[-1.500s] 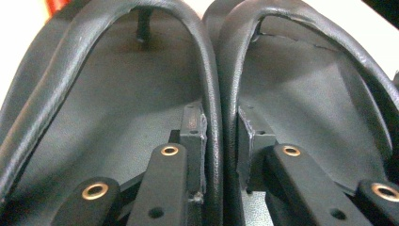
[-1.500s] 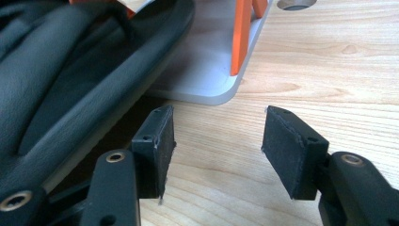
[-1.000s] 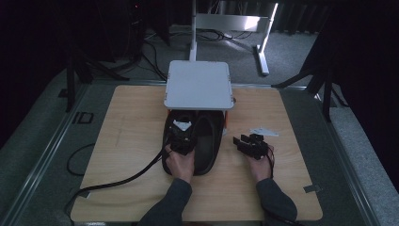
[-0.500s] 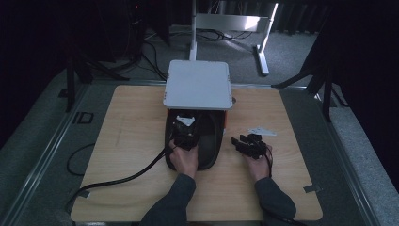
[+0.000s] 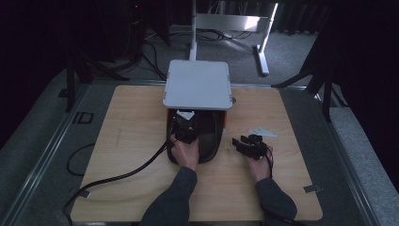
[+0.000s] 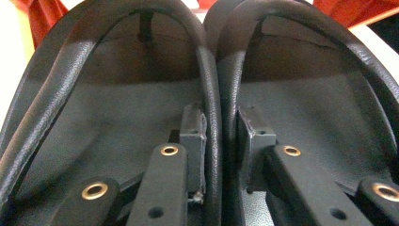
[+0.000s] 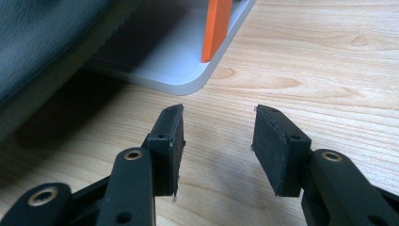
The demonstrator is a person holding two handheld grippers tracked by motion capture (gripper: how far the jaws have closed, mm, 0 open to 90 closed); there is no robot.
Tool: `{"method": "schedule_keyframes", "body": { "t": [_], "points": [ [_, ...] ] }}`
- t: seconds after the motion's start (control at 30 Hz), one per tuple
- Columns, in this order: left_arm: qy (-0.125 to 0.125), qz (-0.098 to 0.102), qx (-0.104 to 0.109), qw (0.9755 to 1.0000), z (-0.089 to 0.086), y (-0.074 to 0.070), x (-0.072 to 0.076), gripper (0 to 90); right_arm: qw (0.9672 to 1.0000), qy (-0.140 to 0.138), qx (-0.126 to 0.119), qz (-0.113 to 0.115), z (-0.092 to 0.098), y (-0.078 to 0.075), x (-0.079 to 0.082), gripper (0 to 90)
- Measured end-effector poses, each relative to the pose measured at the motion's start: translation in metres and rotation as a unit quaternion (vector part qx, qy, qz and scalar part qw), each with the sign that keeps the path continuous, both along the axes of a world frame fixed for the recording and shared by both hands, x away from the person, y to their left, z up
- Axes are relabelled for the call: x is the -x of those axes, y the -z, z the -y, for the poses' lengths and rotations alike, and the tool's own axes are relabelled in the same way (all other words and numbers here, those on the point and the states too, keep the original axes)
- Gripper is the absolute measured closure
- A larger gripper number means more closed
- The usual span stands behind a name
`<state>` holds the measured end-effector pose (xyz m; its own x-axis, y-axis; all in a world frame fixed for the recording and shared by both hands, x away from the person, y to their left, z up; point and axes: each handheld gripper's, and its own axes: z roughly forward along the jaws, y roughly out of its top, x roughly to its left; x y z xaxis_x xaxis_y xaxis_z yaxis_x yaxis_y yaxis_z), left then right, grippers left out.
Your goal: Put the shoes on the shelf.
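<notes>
So the left gripper (image 6: pixel 221 155) is clamped on the touching inner rims of two black shoes (image 5: pixel 209 136) under the grey stand (image 5: pixel 197 84). Right gripper (image 7: pixel 217 146) sits open, nothing between its jaws, over the wooden table (image 5: pixel 131 141), well apart from the shoes.

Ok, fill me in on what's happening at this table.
A person works with two handheld grippers on a wooden table. The left gripper is clamped on the two adjoining rims of a pair of black shoes lying partly under a grey stand. The right gripper hovers open and empty over bare wood beside them.
</notes>
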<state>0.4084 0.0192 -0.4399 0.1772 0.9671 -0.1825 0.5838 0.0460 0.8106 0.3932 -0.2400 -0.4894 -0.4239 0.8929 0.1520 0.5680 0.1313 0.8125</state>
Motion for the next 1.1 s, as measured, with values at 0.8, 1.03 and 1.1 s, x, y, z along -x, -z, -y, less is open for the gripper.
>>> {"method": "schedule_keyframes", "body": {
  "t": [0.8,1.03,1.1],
  "points": [
    [-0.014,0.024,-0.031,0.9992,0.010,-0.008,-0.021,74.6,1.0000,0.000,-0.001,-0.006,0.000,0.005,0.000,52.4],
    [-0.019,0.028,-0.030,0.9990,0.011,-0.006,-0.024,74.5,1.0000,0.000,-0.001,-0.008,0.000,0.005,0.000,52.4],
    [-0.018,0.029,-0.030,0.9990,0.011,-0.006,-0.025,74.5,1.0000,0.000,-0.001,-0.007,0.000,0.005,0.000,52.4]
  ]
}}
